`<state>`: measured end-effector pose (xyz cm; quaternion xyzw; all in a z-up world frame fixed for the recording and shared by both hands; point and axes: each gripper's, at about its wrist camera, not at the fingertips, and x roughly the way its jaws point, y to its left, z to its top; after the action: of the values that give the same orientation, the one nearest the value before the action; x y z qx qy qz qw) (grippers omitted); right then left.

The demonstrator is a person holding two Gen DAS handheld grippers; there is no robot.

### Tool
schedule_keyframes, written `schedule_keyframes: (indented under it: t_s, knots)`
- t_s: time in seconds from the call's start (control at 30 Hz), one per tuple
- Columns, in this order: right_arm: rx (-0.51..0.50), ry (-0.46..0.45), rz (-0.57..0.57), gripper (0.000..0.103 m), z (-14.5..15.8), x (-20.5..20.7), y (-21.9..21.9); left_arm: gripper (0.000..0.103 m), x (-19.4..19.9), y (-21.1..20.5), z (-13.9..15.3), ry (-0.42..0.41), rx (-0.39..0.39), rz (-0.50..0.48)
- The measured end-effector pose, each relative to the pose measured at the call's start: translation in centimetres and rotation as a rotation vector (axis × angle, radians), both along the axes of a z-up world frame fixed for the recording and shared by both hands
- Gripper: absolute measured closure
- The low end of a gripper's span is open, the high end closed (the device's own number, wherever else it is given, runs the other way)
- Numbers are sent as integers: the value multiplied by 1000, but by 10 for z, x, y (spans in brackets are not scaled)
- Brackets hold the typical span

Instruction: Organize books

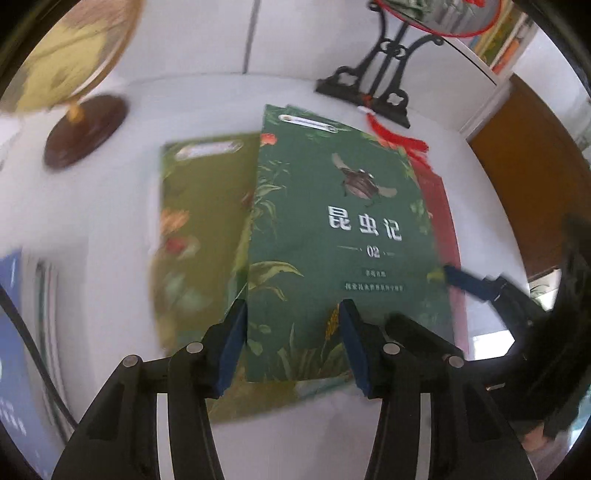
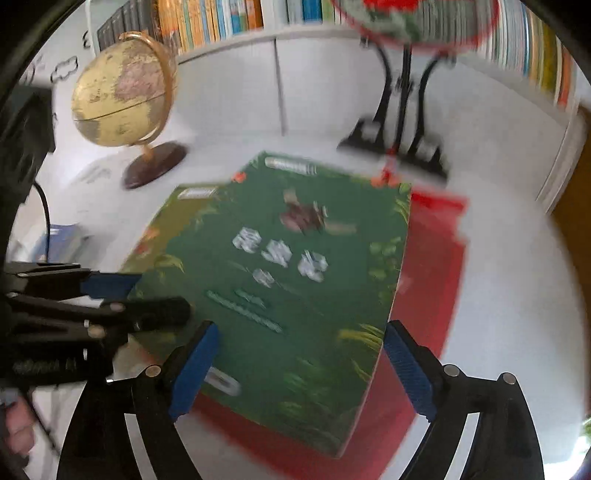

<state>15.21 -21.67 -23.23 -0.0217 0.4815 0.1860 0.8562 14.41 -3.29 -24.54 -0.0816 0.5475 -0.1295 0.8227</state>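
Note:
A dark green book with a beetle and white title lies on top of an olive-green book and a red one on the white table. My left gripper straddles its near-left corner, one pad by the left edge and the other over the cover, jaws apart. In the right wrist view the left gripper comes in from the left at the green book. My right gripper is open wide around the book's near end, above the red book. One of its fingers shows by the book's right edge.
A yellow globe on a brown base stands back left. A black ornament stand with a red tassel stands behind the books. A blue book pile lies left. Shelves of books run along the back. A hand shows bottom left.

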Motion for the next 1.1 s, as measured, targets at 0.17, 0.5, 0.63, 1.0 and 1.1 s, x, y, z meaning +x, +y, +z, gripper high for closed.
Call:
schedule_keyframes:
  t_s: [0.17, 0.5, 0.63, 1.0, 1.1]
  knots:
    - [242, 49, -68, 15, -2, -17, -37, 52, 2, 32, -10, 38, -37, 84]
    - [586, 146, -263, 36, -18, -45, -80, 63, 9, 23, -13, 22, -48, 31]
    - [548, 153, -270, 75, -19, -42, -71, 66, 0, 31, -12, 50, -68, 58]
    - [574, 261, -276, 76, -32, -72, -71, 58, -4, 50, -10, 57, -118, 70]
    - [604, 251, -276, 75, -36, -62, -68, 58, 9, 42, -10, 21, -105, 63]
